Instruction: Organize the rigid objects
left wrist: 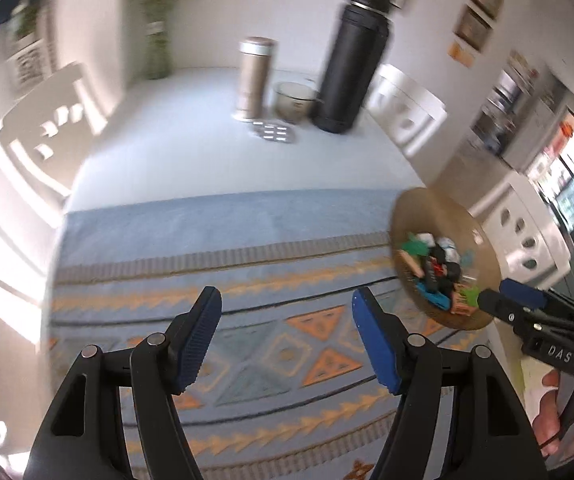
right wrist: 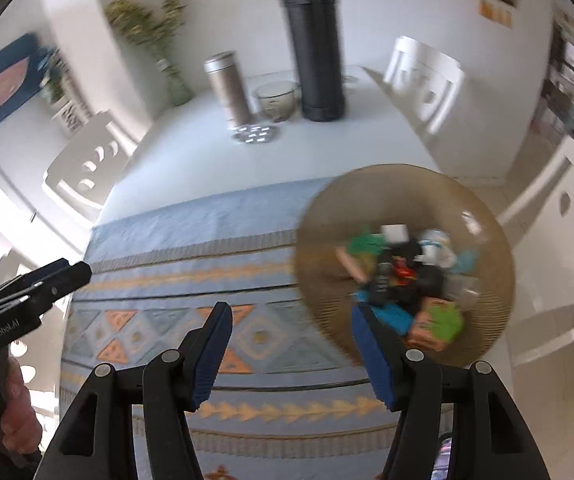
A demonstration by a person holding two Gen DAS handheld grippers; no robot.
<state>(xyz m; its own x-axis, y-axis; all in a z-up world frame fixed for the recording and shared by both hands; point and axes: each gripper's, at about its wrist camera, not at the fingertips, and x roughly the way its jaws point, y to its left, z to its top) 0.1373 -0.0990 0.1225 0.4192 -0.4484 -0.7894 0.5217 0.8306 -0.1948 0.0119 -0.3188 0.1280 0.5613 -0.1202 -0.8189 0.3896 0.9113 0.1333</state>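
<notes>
**Both grippers hanging empty over the patterned mat, bowl of small objects at the table's right edge**

The left wrist view is showing the amber bowl [left wrist: 439, 258] only at its right margin, squeezed and partly covered by the right gripper [left wrist: 507, 300] reaching in from the side, with a hand [left wrist: 567, 416] gripping its handle. The right wrist view is giving the bowl [right wrist: 405, 264] much more fully: a round, ribbed, translucent brown dish sitting at the right end of the table, overlapping the mat's edge, with a heap of small rigid pieces [right wrist: 403, 280] in green, black, white, blue and orange lying inside it. Motion blur is keeping the single pieces from being told apart.

The left gripper [left wrist: 287, 340] is standing with its jaws apart and nothing between them, only mat showing through the gap. The right gripper [right wrist: 291, 354] is likewise spread and gripping nothing; its right finger is crossing in front of the bowl's near rim. In this view the left gripper [right wrist: 75, 272] is entering at the left edge.

The mat [left wrist: 207, 240] is a woven blue cloth with orange triangles and diamonds. Farther back on the pale table [right wrist: 327, 148] are standing a tall black flask [right wrist: 315, 48], a metallic canister [right wrist: 227, 88], a small glass bowl [right wrist: 277, 100] and a blister pack [right wrist: 255, 134]. White chairs [right wrist: 423, 80] are flanking the table.
</notes>
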